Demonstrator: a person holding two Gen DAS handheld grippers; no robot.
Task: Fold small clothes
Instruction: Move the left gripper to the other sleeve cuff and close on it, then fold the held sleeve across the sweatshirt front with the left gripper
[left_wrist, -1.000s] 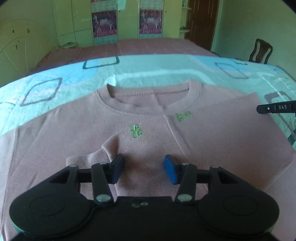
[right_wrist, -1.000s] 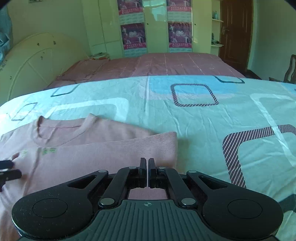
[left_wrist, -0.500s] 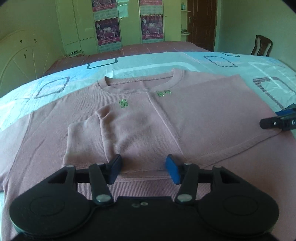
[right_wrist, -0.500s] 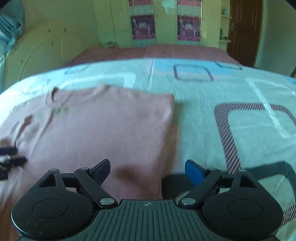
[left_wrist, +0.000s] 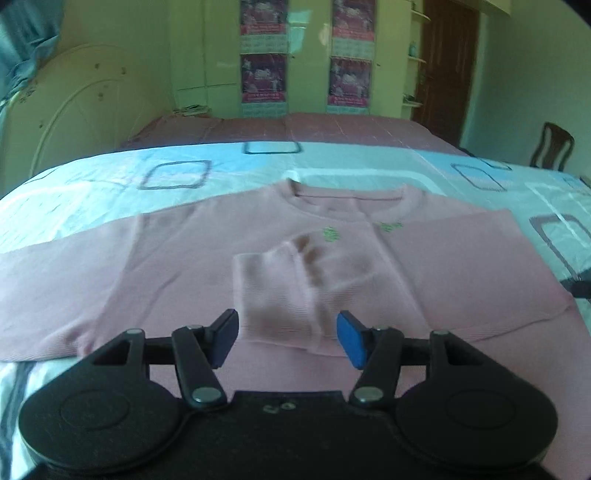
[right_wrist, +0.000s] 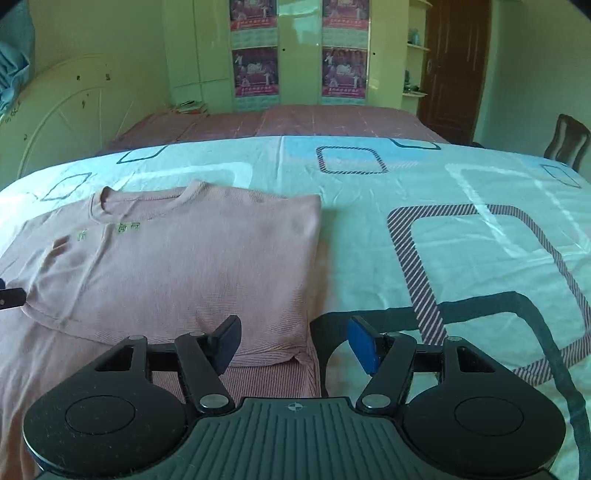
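Observation:
A pink sweater (left_wrist: 184, 266) lies flat on the bed, neckline at the far side. Its right side is folded over the chest, and that sleeve's cuff (left_wrist: 266, 288) rests in the middle. The other sleeve (left_wrist: 44, 288) stretches out to the left. My left gripper (left_wrist: 288, 332) hovers over the near hem, jaws opening, nothing between them. My right gripper (right_wrist: 294, 341) hangs above the folded right edge of the sweater (right_wrist: 184, 266), jaws closing, with only air between the pads. A tip of the left gripper (right_wrist: 11, 297) shows at the frame's left edge.
A light blue bedsheet (right_wrist: 443, 240) with square patterns covers the bed and stretches wide to the right of the sweater. A second bed with a maroon cover (right_wrist: 295, 120) stands behind. A wooden chair (left_wrist: 552, 146) is at the far right, a white headboard (left_wrist: 74, 122) at the left.
The right gripper, shut a second ago at the folded sweater's edge, has opened and drawn back. The left gripper has pulled back towards the hem, so more of the sweater shows.

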